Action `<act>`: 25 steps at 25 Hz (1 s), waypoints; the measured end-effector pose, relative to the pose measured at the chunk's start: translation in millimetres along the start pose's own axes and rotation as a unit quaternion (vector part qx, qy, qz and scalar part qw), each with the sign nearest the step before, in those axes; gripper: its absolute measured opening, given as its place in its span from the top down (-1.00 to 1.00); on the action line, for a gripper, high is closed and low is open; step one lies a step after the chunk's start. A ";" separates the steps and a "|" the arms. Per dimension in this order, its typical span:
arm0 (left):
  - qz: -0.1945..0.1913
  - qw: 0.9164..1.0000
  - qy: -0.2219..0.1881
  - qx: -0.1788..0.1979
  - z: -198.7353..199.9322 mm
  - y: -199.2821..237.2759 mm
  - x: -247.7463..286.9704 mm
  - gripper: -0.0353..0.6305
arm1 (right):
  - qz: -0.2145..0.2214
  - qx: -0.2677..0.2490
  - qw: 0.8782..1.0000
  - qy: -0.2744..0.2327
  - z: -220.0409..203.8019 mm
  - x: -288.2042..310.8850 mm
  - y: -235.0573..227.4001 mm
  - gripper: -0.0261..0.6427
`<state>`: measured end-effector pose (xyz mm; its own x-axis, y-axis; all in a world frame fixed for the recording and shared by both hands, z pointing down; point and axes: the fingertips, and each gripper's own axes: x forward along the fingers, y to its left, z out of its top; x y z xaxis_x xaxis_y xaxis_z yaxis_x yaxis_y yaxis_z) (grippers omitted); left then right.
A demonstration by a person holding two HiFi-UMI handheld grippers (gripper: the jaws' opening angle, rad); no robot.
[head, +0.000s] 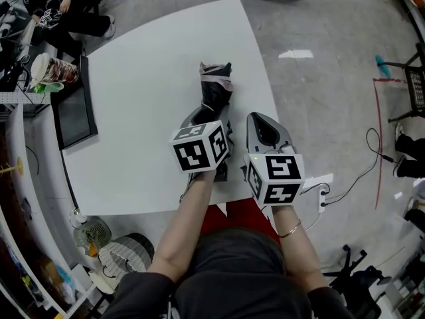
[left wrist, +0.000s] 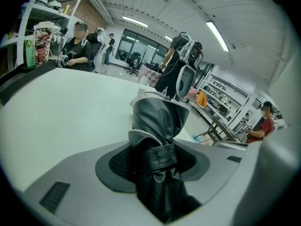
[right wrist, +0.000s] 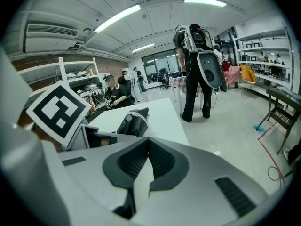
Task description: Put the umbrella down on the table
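Robotics lab or workshop, open-plan. Bare grey floor (head: pixel 332 25) with red tape line (head: pixel 374 105) and power strip (head: pixel 323 195). White table (head: pixel 146 98) beside a monitor (head: pixel 73 115). White shelving (right wrist: pixel 75 76) crowded with gear. Ceiling strip lights (right wrist: pixel 117 18), wall air-conditioning unit (right wrist: pixel 51 32). Seated person (left wrist: pixel 75 48) at a bench, standing person (right wrist: pixel 195 69) wearing a backpack rig. Racks (left wrist: pixel 221 98) further back.

The left forearm (head: pixel 189 211) and right forearm (head: pixel 295 248) reach forward side by side. The left gripper (head: pixel 211 119) tilts downward, its jaws wide apart and pressing the umbrella (head: pixel 216 85) between them. Just right of it, the right gripper (head: pixel 263 121) has its jaws closed together with nothing between them.
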<state>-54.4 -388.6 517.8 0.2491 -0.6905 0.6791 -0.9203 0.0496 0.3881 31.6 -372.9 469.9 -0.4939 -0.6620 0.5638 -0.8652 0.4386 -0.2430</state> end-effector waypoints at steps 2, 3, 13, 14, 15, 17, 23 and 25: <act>0.003 1.000 -0.002 0.007 0.3 -1.0 0.8 0.25 | -0.002 -0.001 1.000 0.000 0.4 -1.5 0.5 0.87; 0.004 1.000 -0.002 0.009 0.2 -1.6 1.2 0.24 | -0.004 -0.002 1.000 -0.001 0.3 -2.4 0.5 0.87; -0.004 1.000 0.001 0.007 3.0 -1.0 0.6 0.10 | -0.019 -0.006 1.000 -0.009 5.3 -9.2 4.4 0.87; -0.006 1.000 0.000 0.007 4.2 -1.8 -0.5 0.09 | -0.020 -0.006 1.000 -0.011 6.4 -9.9 4.8 0.87; -0.009 1.000 -0.002 0.008 5.4 -2.6 -1.9 0.07 | -0.022 -0.006 1.000 -0.013 7.4 -10.7 5.4 0.87; -0.016 1.000 -0.006 0.006 8.0 -4.4 -5.4 0.06 | -0.024 -0.007 1.000 -0.016 9.1 -12.7 7.0 0.87; -0.035 0.999 -0.027 0.002 18.7 -10.4 -18.9 0.05 | -0.028 -0.003 0.999 -0.027 13.3 -21.6 12.2 0.87; -0.043 0.998 -0.037 0.007 24.1 -13.6 -24.7 0.05 | -0.031 -0.004 0.999 -0.033 15.7 -25.3 14.7 0.87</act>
<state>-55.3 -389.6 480.7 0.3051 -0.7429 0.5959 -0.9010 -0.0226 0.4332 30.1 -359.3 439.7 -0.4446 -0.7261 0.5246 -0.8936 0.4000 -0.2037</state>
